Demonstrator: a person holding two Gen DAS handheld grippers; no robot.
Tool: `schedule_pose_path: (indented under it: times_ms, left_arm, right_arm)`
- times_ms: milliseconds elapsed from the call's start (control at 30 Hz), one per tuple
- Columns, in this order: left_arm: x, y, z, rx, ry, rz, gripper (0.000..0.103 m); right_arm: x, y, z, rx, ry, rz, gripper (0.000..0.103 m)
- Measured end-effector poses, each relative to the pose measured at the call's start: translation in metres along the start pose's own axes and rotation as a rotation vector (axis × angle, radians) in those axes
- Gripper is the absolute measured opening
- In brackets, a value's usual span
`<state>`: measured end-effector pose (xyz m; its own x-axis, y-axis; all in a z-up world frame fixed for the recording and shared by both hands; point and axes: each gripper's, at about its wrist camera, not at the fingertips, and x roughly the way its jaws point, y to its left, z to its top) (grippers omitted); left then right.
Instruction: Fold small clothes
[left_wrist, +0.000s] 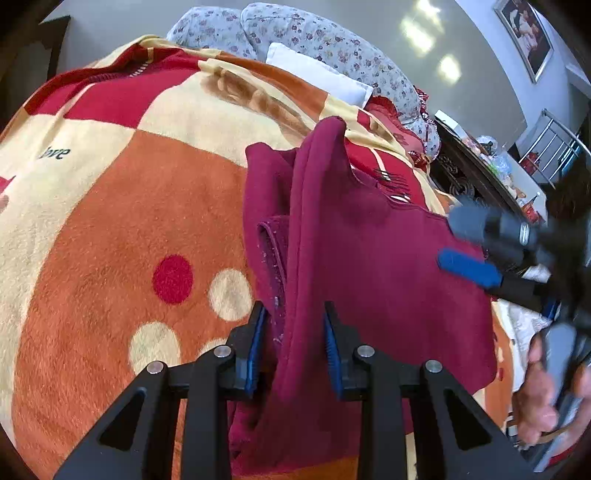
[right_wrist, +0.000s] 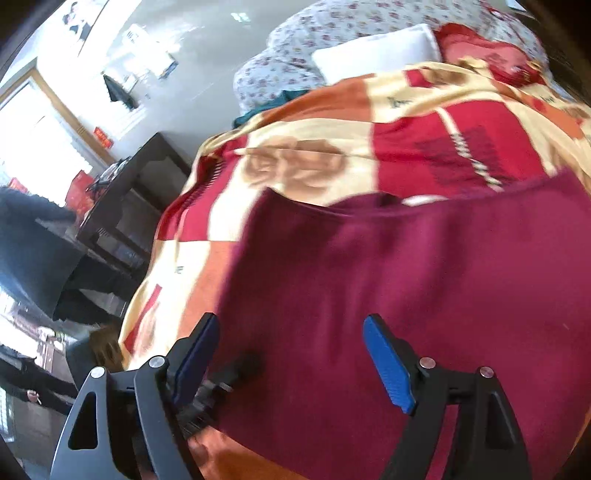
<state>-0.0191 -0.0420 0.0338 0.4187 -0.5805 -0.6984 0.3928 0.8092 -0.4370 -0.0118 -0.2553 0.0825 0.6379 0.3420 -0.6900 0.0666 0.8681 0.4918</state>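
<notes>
Currently folding the maroon knit garment (left_wrist: 369, 251) on the patterned fleece blanket (left_wrist: 110, 206).
Left gripper (left_wrist: 295, 343) is pinching a raised fold, presumably for carrying it over; right gripper (right_wrist: 291, 354) is hovering spread wide.

Matt maroon knit cloth in the garment (left_wrist: 369, 266), soft, with small pale lint specks along a folded edge. Fuzzy, plush fleece in the blanket (left_wrist: 110, 229) beneath, short-napped and unshiny. Matt black plastic on the left gripper (left_wrist: 295, 347) and right gripper (right_wrist: 291, 354), with ribbed blue rubbery pads (right_wrist: 388, 369) and dull silver metal pins. Smooth printed floral cotton on the far pillows (left_wrist: 314, 33). Dark glossy wood on the side cabinet (right_wrist: 140, 192).
</notes>
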Motion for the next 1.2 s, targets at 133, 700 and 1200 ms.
schedule_pose_path:
  times_ms: [133,700,1200]
  left_arm:
    - [-0.005,-0.003,-0.002,-0.006,-0.015,-0.003,0.028]
    - [-0.011,-0.001,-0.01,-0.007,-0.026,0.004,0.025]
    - [-0.01,-0.044,-0.01,0.139,-0.02,0.127,0.025]
  right_arm:
    - [0.027,0.035,0.01,-0.094,0.053,-0.044,0.087]
    - [0.109,0.064,0.013,-0.305,0.222,-0.234,0.054]
    - [0.059,0.044,0.007,-0.306,0.099,-0.147,0.023]
